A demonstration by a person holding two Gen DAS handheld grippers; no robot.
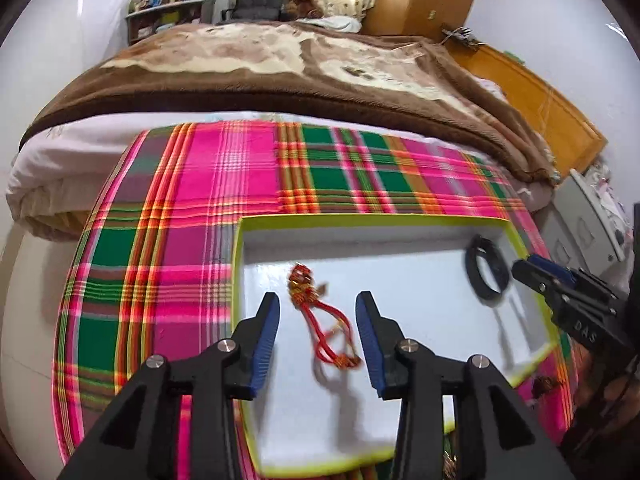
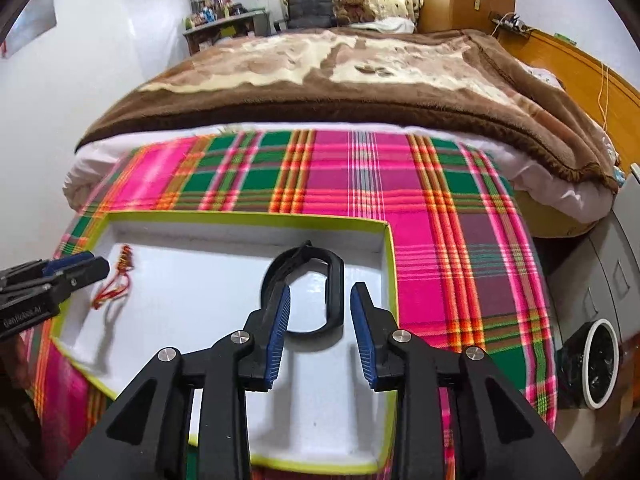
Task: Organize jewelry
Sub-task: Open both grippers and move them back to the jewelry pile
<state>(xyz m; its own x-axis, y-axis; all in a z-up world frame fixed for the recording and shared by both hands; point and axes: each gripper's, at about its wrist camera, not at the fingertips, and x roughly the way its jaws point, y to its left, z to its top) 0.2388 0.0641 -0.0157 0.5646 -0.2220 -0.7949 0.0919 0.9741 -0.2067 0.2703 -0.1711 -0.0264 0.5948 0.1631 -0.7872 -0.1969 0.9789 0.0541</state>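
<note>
Left hand-held gripper (image 1: 316, 332) stands open, empty, above the red cord bracelet (image 1: 320, 320) lying inside the white box (image 1: 400, 226). Right hand-held gripper (image 2: 320, 328) likewise open over the black band (image 2: 316, 292), apparently released for storage.

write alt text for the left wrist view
The left gripper hangs open over a red cord bracelet lying in a white tray on a plaid cloth. A black band lies at the tray's right, near the right gripper.
</note>
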